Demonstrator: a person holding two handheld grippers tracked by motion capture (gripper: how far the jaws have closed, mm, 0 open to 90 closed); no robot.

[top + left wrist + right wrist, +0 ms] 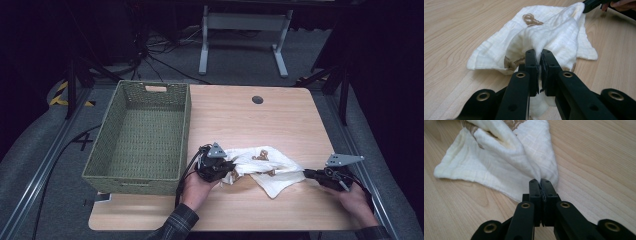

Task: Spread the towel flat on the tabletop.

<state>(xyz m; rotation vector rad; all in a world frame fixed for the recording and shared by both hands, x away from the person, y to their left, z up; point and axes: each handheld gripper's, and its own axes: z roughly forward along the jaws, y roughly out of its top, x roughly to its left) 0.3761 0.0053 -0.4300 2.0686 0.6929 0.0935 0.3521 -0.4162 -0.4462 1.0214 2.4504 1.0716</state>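
Dark floor and a metal frame fill the top of the high view behind the wooden surface [240, 120]. Low and centre lies a white cloth [265, 167], crumpled. The left tongs [539, 56] pinch one end, the right tongs [540, 184] the other. It looks mid-spread; next, pull the corners apart evenly. At left, the green basket [172, 127] holds nothing.

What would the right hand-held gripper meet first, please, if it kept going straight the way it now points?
The white cloth pinched in its jaws: the right hand-held gripper points along it. Beyond, probably the left hand-held gripper at the cloth's other end, though depth is unclear.
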